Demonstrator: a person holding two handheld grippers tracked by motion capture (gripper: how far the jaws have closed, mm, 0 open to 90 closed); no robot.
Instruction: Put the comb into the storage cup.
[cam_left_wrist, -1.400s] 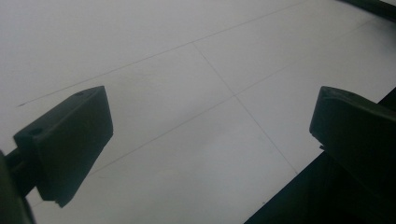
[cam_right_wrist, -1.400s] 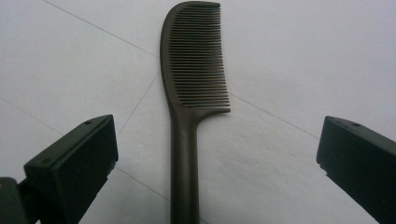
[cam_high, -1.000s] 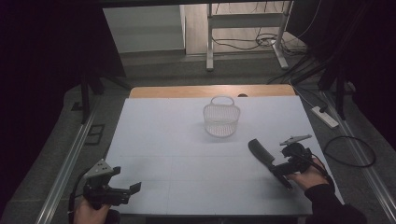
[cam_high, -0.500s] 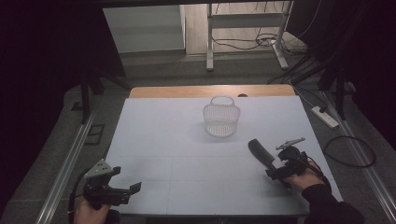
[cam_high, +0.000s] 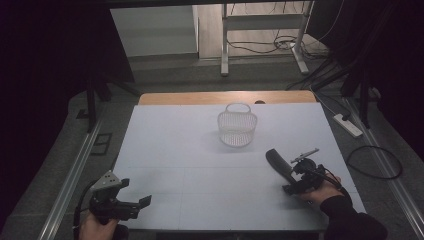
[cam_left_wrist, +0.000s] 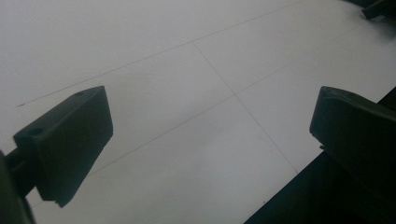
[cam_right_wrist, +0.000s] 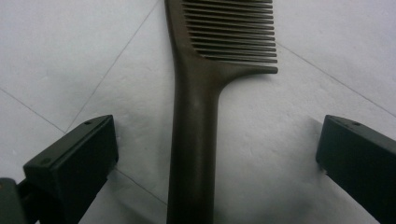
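Right gripper view: dark brown comb (cam_right_wrist: 196, 116) lies flat on the white bench (cam_right_wrist: 70, 56), handle running straight up the middle between the spread jaws, teeth at the far end. Neither jaw touches it — clear gap each side. Long axis is in line with the right gripper (cam_right_wrist: 217, 154), so closing as it stands should pinch the handle across its width.

High view: comb (cam_high: 278, 164) sits at the right front of the bench, tip angled toward the white mesh basket (cam_high: 237, 126) (mid-bench, well apart). Left gripper (cam_high: 134, 205) rests at the near left corner, jaws wide apart on nothing — far from the comb. Right hand (cam_high: 320, 190) is plainly the nearer.
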